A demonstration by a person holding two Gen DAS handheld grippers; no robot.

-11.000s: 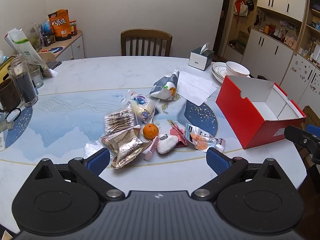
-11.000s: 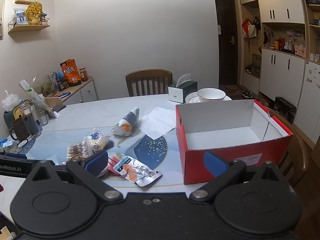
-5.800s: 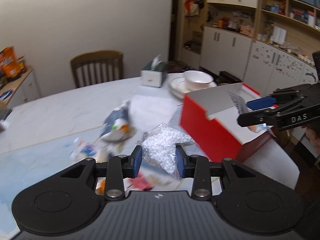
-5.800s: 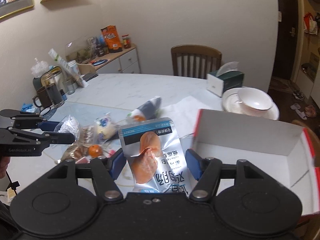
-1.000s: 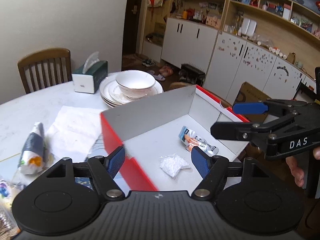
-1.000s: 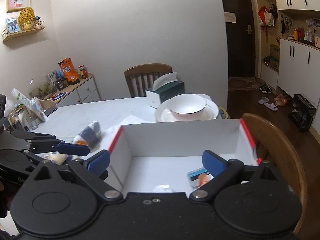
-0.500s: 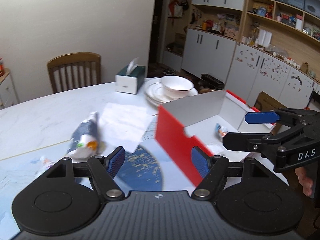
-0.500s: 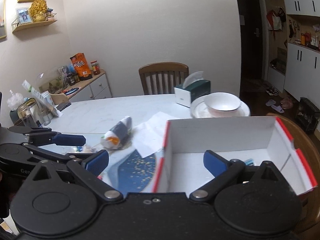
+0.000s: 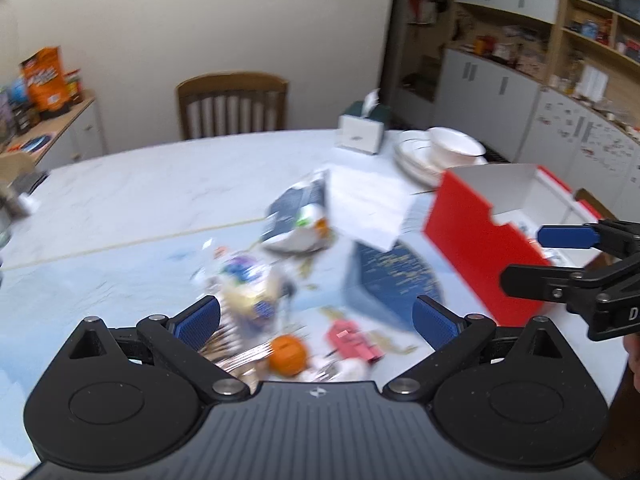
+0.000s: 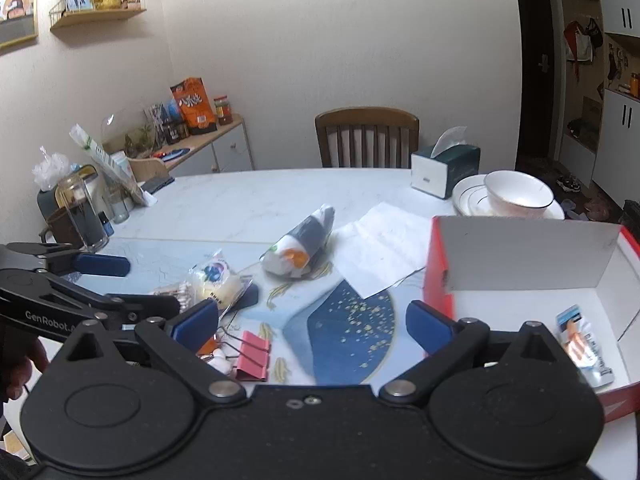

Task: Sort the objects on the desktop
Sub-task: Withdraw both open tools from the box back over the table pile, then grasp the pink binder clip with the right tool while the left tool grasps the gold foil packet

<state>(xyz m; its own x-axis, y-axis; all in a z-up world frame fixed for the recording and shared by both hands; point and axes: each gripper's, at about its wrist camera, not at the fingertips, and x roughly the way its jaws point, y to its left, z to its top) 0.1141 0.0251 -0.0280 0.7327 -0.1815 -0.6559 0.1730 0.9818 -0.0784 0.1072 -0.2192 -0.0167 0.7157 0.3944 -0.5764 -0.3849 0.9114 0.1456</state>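
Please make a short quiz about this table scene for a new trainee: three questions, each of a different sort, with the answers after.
1. True or false: the snack packet lies inside the red box.
2. Which thing stands nearest the tissue box? A) the bowl B) the orange C) the pink clip
3. Fill in: neither the left gripper nor the right gripper holds ____.

Key: 1 true. 2 A. 3 anything; the left jaws are opening with nothing between them, and the right jaws stand wide apart.
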